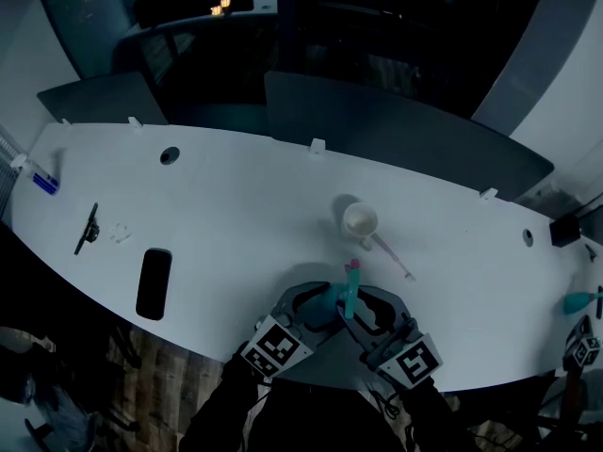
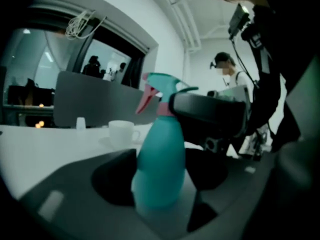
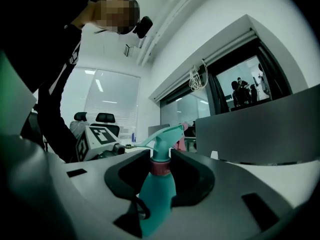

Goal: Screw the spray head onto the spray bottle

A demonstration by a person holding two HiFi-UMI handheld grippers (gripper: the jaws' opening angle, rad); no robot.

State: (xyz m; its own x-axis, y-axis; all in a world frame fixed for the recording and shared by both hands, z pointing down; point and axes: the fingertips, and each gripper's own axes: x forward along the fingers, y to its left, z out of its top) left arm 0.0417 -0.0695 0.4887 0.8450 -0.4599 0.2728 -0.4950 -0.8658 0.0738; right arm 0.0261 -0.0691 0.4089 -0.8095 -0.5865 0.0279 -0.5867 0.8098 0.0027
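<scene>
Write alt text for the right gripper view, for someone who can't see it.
The right gripper clamps the pink collar of a teal spray head seated on its spray bottle. A person in black leans over at upper left.

Both my tools are dark grey plastic with broad, scooped jaws: left tongs (image 1: 316,307), right tongs (image 1: 375,314). Each carries a cube of black-and-white square markers: left cube (image 1: 276,347) at 7 o'clock, right cube (image 1: 415,361) at 5 o'clock. My sleeves (image 1: 224,411) are black.
</scene>
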